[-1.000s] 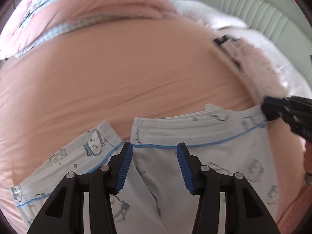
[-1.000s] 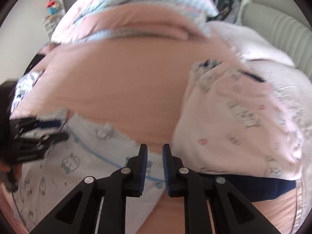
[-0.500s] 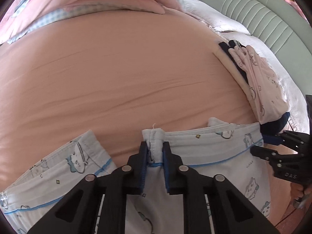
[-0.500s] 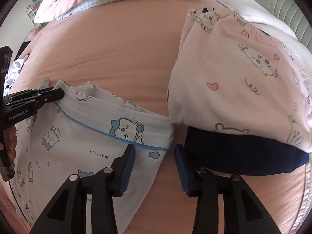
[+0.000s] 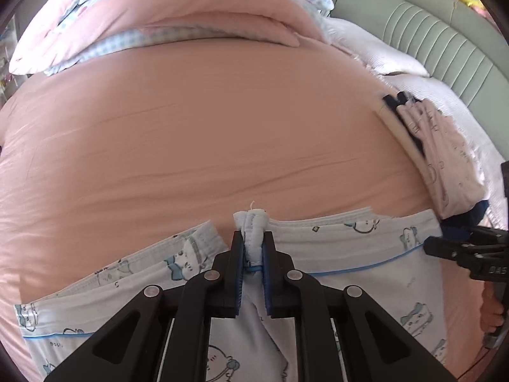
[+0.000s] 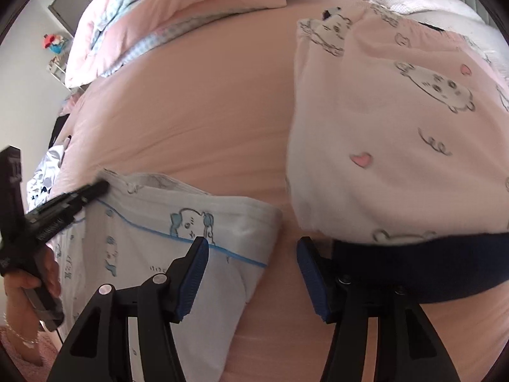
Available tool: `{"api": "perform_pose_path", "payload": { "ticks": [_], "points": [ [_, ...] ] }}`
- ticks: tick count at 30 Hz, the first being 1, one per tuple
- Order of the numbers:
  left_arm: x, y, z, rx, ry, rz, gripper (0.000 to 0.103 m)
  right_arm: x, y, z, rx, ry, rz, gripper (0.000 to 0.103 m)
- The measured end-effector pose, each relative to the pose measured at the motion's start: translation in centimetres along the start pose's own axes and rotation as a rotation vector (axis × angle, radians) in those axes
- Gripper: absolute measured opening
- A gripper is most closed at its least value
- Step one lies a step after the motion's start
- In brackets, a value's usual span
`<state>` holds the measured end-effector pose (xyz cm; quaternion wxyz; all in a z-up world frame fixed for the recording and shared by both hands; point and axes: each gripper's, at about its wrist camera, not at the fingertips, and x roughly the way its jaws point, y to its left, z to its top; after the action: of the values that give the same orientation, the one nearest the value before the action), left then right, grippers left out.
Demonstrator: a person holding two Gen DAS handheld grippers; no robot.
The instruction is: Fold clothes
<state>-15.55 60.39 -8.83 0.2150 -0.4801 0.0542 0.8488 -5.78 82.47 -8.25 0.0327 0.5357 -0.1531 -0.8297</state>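
The left gripper (image 5: 253, 251) clenches a bunched hem of the white cartoon-print pyjama bottoms (image 6: 152, 222) lying on the pink bedsheet (image 5: 222, 133); the right gripper (image 6: 253, 254), jaws opening, straddles their corner without pressing

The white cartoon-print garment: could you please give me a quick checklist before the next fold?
1. Left hand-held gripper shut on the white garment's bunched hem: ok.
2. Right hand-held gripper gripping the garment's corner: not ok; jaws opening, straddling the corner.
3. Pink sheet ahead bare for folding: ok.
4. Folded pink garment apart from the white one: ok.
5. Layers aligned underneath: cannot tell.
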Motion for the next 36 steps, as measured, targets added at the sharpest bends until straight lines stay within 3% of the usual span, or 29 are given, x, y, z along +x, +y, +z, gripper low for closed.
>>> {"api": "perform_pose_path", "payload": {
  "ticks": [3, 6, 10, 13, 16, 19, 20, 21, 23, 25, 26, 32, 33, 36],
  "points": [
    [-0.2, -0.3, 0.1, -0.012, -0.020, 0.001, 0.009, 1.0, 0.5, -0.1, -0.032, -0.012, -0.031, 0.056],
    [-0.6, -0.7, 0.2, -0.009, -0.041, 0.007, 0.009, 0.7, 0.8, 0.1, -0.022, -0.032, -0.026, 0.008],
    [-3.1, -1.4, 0.2, 0.019, -0.135, -0.004, 0.009, -3.4, 0.8, 0.1, -0.020, -0.144, -0.089, 0.004],
    [-3.5, -1.7, 0.2, 0.060, -0.143, -0.002, 0.010, -6.5, 1.6, -0.7, -0.051, -0.240, -0.132, 0.004],
    [-0.4, -1.8, 0.6, 0.076, -0.077, 0.022, 0.012, -6.2, 1.1, -1.2, -0.046, -0.232, -0.146, 0.004],
    [2.8, -1.3, 0.4, 0.089, 0.016, 0.023, 0.017, -2.8, -0.3, 0.0, -0.055, -0.111, -0.202, 0.004],
    [2.7, -1.3, 0.6, 0.100, 0.008, 0.022, 0.017, -1.7, -1.0, -0.2, -0.041, -0.049, -0.209, 0.004],
    [2.1, -1.1, 0.9, 0.100, -0.018, 0.042, 0.025, -1.3, -1.5, -0.3, -0.017, -0.026, -0.198, 0.006],
    [0.4, -0.5, 1.3, 0.078, -0.087, 0.088, 0.032, -2.1, -1.3, 0.0, -0.018, -0.033, -0.210, 0.008],
    [-1.6, 0.7, 1.4, 0.029, -0.152, 0.072, 0.036, -3.3, -0.5, -0.2, -0.049, -0.065, -0.239, 0.010],
    [-2.1, 0.7, 1.2, 0.043, -0.146, 0.051, 0.036, -3.8, -0.1, -0.3, -0.063, -0.085, -0.251, 0.011],
    [-1.7, -1.2, -0.7, 0.195, 0.009, -0.082, 0.035, -6.2, 4.1, -1.2, -0.164, -0.247, -0.341, 0.022],
    [-1.0, -1.5, -0.9, 0.213, 0.028, -0.073, 0.035, -6.1, 4.8, -1.2, -0.175, -0.256, -0.327, 0.024],
    [1.0, -2.1, -0.8, 0.232, 0.052, -0.035, 0.035, -2.7, 4.6, -1.1, -0.190, -0.117, -0.169, 0.031]
  ]
}}
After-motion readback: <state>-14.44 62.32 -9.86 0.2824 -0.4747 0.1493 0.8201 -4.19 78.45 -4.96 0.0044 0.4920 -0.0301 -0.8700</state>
